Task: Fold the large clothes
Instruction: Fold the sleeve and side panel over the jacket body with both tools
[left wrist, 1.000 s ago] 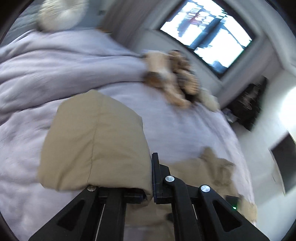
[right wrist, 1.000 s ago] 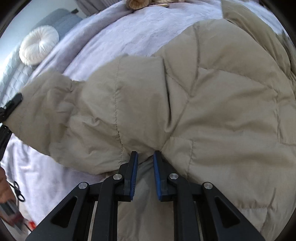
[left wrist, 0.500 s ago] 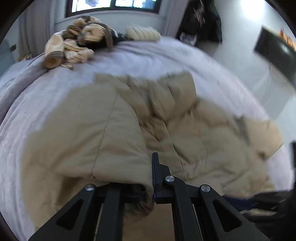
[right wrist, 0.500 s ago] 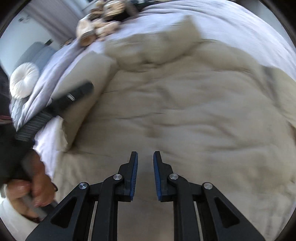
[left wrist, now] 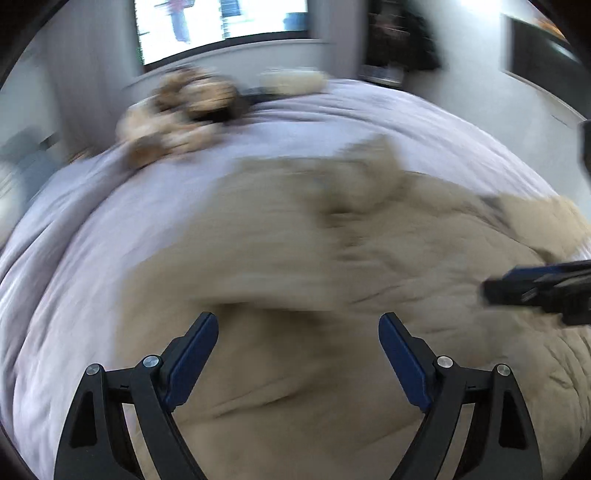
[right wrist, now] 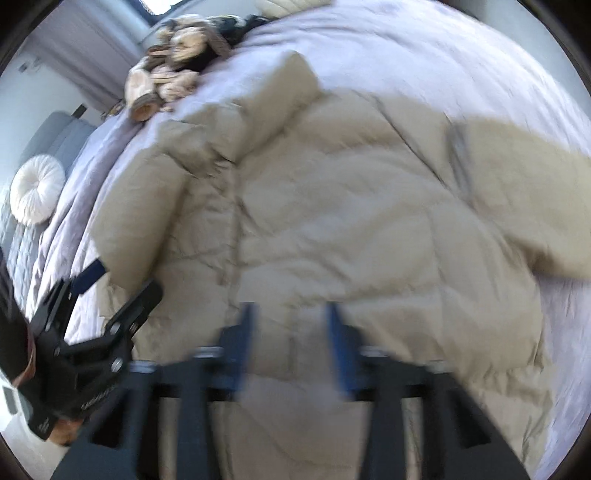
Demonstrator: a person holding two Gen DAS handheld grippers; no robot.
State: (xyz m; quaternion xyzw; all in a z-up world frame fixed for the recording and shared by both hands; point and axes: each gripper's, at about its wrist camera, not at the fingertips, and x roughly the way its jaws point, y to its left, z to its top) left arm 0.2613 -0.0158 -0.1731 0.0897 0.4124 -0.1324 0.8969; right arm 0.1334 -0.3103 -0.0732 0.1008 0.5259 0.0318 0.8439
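Left wrist view: your left gripper (left wrist: 298,332) points down at the coat (left wrist: 332,295), which lies spread on the bed (left wrist: 92,229). Its 2 jaws stand wide apart and have just been opening. Nothing is between the pads; the coat lies below them, and the frame is too blurred to show whether the tips touch it. A folded sleeve (left wrist: 229,229) lies across the coat's left part, just ahead of the jaws. The collar (left wrist: 365,173) points toward the far end of the bed. The tip of your right gripper (left wrist: 535,288) enters from the right edge, over the coat. A heap of brown clothes (left wrist: 177,114) sits on the far left of the bed, below the window (left wrist: 221,22).

Right wrist view: your right gripper (right wrist: 290,325) is over the near hem of the coat (right wrist: 351,229). Its 2 jaws are spread and have just been opening. No cloth is pinched; the coat shows in the gap. The left sleeve (right wrist: 147,206) is folded in along the coat's left side. The right sleeve (right wrist: 524,199) lies out to the right. Your left gripper (right wrist: 125,280) is at the lower left, jaws apart, its tips at the cuff end of the left sleeve; contact cannot be told. A round white cushion (right wrist: 37,188) lies at the left edge.
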